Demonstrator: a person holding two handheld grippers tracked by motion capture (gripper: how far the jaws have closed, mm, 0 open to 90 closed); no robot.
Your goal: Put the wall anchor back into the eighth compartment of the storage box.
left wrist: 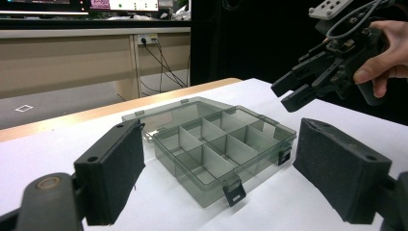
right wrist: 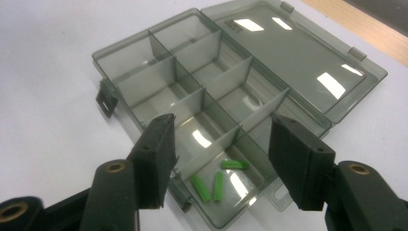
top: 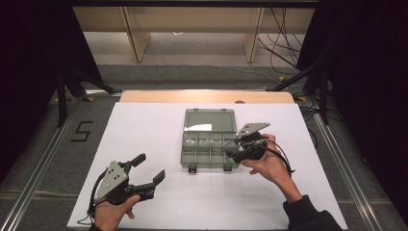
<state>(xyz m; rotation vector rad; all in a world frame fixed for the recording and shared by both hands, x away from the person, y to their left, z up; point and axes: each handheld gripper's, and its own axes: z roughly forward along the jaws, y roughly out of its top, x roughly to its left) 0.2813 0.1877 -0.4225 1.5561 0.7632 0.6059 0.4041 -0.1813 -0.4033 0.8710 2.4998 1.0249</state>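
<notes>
A clear grey compartment box [top: 202,154] lies at the middle of the white table, its lid [top: 210,120] folded flat toward the far side. My right gripper [top: 231,155] hovers over the box's near right corner, jaws open with nothing between the pads. In the right gripper view its jaws [right wrist: 222,130] frame a corner compartment where three small green pieces [right wrist: 219,180] lie loose. The other compartments of the box [right wrist: 192,72] look empty. My left gripper [top: 151,166] rests at the near left, wide open and empty, pointing at the box [left wrist: 211,144]. Its view also catches the right gripper [left wrist: 296,91].
A white sheet [top: 144,125] covers the table, with a wooden strip [top: 207,96] at the far edge. Two black latches [top: 192,169] stick out from the box's near side. A "5" mark [top: 82,131] sits on the floor at left, and cables [top: 284,43] run behind the table.
</notes>
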